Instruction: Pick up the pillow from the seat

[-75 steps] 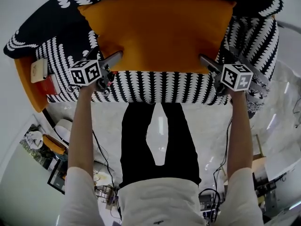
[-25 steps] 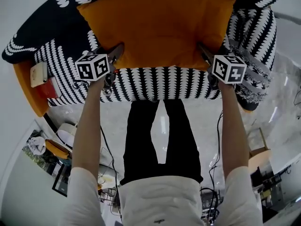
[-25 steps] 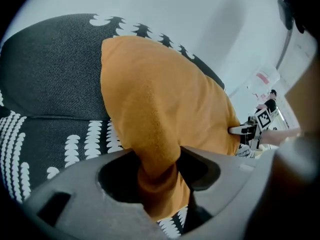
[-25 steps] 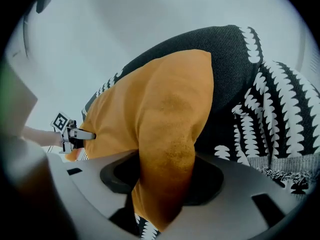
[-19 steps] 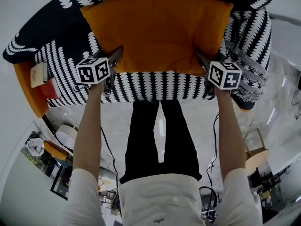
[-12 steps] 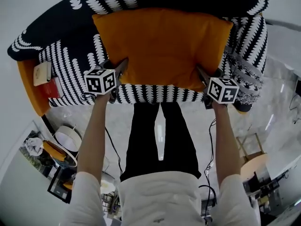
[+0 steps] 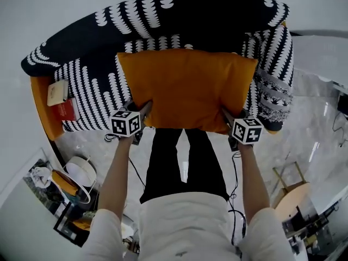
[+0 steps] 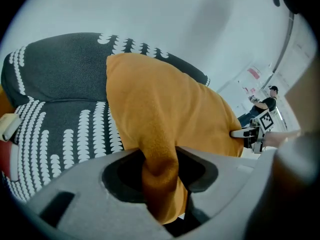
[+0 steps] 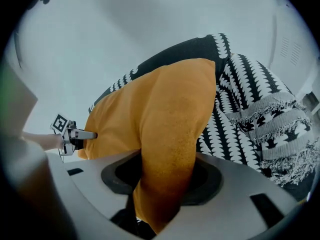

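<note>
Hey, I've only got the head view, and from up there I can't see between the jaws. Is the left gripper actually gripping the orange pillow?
Observer: Yes. In the left gripper view, the left gripper has its jaws pinched on a bunched fold at one corner of the pillow.
Operator: And the other side?
Observer: Same there. In its own view, the right gripper has its jaws clamped on a thick fold at the opposite corner.
Operator: Anyone else around that I'm missing?
Observer: One person in the background, far beyond the pillow, seen only in the left gripper view.
</note>
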The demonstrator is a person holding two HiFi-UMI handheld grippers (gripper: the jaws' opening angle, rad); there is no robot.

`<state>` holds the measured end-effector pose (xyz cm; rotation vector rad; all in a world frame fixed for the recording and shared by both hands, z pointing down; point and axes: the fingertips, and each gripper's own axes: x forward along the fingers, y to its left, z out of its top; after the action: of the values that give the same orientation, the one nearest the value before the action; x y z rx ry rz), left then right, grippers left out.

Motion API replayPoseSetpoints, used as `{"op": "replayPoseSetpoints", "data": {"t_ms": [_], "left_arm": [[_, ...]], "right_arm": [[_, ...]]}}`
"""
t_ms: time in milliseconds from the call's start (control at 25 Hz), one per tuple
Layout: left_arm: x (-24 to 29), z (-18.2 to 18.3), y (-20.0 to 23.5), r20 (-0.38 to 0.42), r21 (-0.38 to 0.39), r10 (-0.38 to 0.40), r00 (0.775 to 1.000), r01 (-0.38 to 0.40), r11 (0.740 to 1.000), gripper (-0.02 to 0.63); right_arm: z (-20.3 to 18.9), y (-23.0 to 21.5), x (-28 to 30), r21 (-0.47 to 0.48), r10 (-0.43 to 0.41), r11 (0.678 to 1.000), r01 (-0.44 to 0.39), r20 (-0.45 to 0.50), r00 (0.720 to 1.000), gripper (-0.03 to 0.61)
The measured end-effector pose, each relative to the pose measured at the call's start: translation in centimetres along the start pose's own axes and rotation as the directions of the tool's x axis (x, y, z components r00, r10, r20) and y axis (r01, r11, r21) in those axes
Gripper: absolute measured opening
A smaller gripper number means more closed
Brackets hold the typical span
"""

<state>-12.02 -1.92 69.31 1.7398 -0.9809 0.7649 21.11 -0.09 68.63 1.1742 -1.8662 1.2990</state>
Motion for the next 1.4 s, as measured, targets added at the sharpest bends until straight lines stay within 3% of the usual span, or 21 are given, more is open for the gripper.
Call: {"op": "replayPoseSetpoints", "data": {"t_ms": [280,640,1040,1400], "left_arm": [[-4.7,-0.6,-3.6,0.04,-0.001,0.017,0.999,-0.017,1.0,0.176],[-12.7,2.4,-8.4,0.177,0.02,0.043,0.983,-0.048,0.999,0.176],[-20.6,6.8,-12.0,0.357,0.047,0.048,0.933,-0.069,0.996,0.178],[-27.7,10.4,-13.4,0.494,0.089,0.056,0.868,-0.115,0.989,0.178]], "right_arm": [[-0.2,1.4,-5.2,-0.009,0.033,0.999,-0.033,0.042,0.999,0.213],[3.4,4.4,-12.3,-0.074,0.094,0.994,-0.085,0.137,0.986,0.213],[9.9,8.3,-19.5,-0.209,0.146,0.974,-0.091,0.262,0.954,0.213],[14.3,13.0,-24.1,-0.292,0.208,0.952,-0.097,0.376,0.903,0.213]]}}
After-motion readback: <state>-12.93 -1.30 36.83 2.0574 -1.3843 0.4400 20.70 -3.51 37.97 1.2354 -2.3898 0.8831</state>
